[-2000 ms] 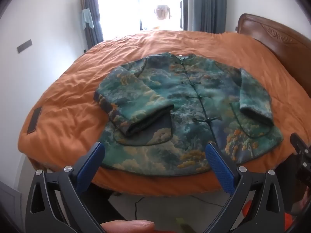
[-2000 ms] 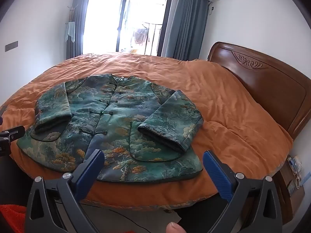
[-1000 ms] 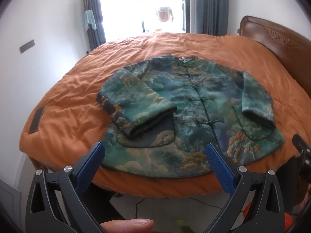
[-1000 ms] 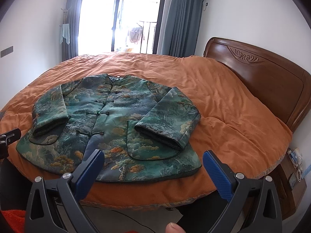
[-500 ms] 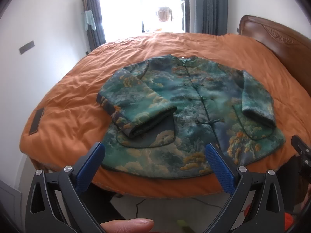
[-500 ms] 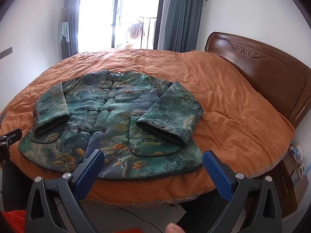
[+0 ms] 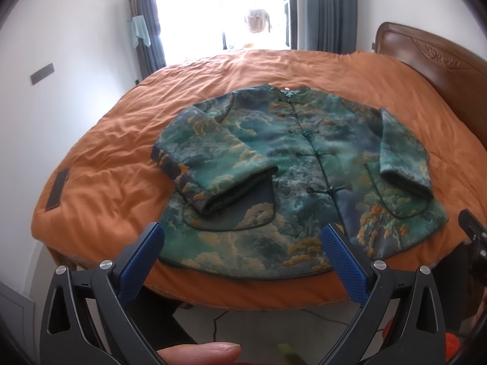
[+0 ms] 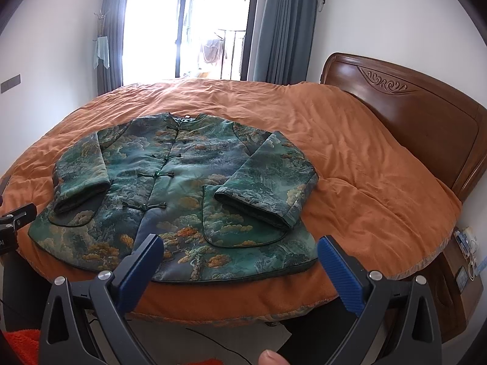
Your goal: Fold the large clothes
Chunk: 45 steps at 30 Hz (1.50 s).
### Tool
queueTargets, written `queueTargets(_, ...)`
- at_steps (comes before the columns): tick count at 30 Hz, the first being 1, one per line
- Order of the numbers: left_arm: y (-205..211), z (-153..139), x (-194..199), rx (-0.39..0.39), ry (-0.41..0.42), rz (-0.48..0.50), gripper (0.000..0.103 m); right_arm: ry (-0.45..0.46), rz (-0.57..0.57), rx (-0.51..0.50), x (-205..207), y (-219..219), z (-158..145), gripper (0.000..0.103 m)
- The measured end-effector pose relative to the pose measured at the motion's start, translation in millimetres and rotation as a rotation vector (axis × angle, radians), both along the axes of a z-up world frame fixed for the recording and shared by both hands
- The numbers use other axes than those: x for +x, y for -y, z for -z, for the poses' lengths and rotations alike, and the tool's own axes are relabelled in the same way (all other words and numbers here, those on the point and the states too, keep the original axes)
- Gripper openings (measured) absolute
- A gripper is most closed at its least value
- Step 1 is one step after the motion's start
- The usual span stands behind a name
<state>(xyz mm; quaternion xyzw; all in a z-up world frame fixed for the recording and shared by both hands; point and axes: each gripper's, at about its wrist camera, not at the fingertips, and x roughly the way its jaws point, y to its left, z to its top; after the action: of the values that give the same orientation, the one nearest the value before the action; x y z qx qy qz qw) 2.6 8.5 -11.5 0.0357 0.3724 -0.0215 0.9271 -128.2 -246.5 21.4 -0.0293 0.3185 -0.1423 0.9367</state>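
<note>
Both claws, left claw [image 7: 242, 245] and right claw [image 8: 240, 258], gape wide and empty short of the bed [image 8: 365, 164], the green jacket [image 7: 304, 167] lying flat just ahead, sleeves folded inward.

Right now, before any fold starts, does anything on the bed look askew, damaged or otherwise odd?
Nothing stands out. The green cloud-patterned padded jacket lies flat and buttoned on the orange bedspread, both sleeves folded in over its front pockets. Both tongs, left and right, hang open short of the hem.
</note>
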Motion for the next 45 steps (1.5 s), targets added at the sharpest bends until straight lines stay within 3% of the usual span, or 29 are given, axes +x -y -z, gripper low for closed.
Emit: queueTargets(45, -4.2, -0.7, -0.3, 0.006, -0.003, 0.005, 0.103, -0.002, -0.017, -0.003, -1.8, -4.6, 3.8, 0.103)
